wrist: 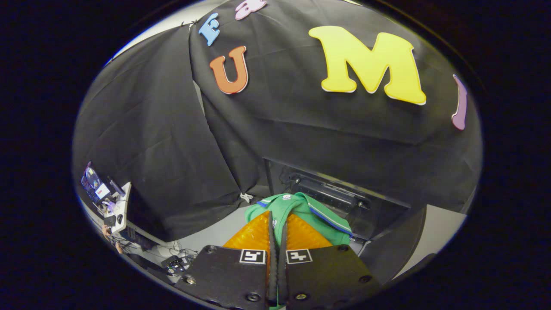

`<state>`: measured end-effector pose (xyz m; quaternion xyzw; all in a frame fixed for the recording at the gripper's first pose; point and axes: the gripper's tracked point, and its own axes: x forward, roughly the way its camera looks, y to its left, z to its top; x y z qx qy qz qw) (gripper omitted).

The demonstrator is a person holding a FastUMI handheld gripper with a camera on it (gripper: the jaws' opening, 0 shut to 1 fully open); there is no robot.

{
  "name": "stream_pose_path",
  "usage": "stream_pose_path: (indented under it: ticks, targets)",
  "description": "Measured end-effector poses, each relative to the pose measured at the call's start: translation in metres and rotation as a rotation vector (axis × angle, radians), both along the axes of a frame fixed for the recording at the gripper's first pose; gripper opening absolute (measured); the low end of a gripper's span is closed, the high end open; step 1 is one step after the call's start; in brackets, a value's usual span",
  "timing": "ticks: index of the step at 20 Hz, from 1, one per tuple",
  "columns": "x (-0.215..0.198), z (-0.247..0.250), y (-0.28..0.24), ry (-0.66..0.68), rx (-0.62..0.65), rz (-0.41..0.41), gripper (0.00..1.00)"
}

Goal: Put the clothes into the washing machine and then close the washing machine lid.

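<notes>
Both fingers of the hand-held gripper (pixel 277 224) press nearly together on a fold of the green garment (pixel 301 211), which hangs from the tips, lifted clear. Just beyond it lies the dark washing machine (pixel 340 196), its raised lid (pixel 400 249) apparently standing to the right, though the darkness makes that uncertain. A sound carry keeps the pinch firm, brings the cloth over the mouth, lowers it well inside, then releases.
</notes>
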<state>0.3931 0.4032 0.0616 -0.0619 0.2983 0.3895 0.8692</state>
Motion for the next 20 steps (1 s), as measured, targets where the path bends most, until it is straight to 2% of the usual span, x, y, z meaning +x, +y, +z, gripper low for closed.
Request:
stream_pose_path:
  ticks: [20]
  targets:
    - [0.021, -0.152, 0.012, 0.161, -0.134, -0.062, 0.05]
